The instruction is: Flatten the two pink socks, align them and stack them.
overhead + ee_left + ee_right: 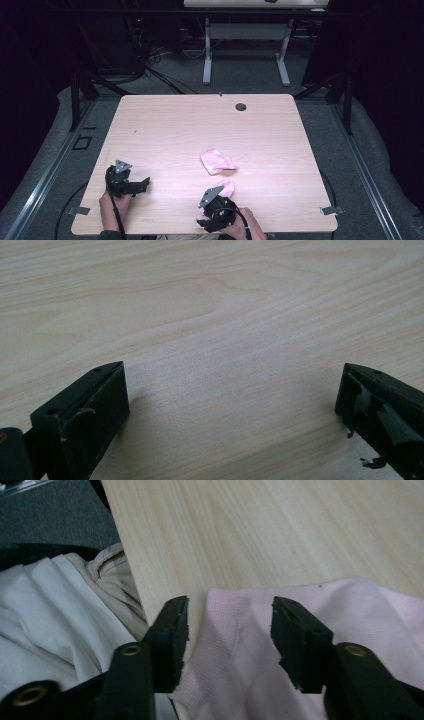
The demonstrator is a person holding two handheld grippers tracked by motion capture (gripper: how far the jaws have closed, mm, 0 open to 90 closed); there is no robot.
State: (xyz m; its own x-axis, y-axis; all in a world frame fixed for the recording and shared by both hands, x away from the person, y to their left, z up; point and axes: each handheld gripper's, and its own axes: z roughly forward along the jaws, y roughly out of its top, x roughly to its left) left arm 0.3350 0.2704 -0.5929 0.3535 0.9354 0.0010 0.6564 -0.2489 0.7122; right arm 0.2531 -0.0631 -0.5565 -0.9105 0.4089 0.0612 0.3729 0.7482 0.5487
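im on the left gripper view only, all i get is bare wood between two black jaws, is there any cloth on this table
Observer: Yes. In the high view a crumpled pink cloth lies near the middle of the table.
Operator: just that one
Observer: No, a second pink cloth lies at the near edge, under the right gripper.
Operator: has the right one grabbed it
Observer: Not yet. Its jaws stand open with that cloth between them in the right gripper view.
Operator: where am i compared to all that
Observer: The left gripper sits near the table's near left edge, on bare wood, apart from both cloths.
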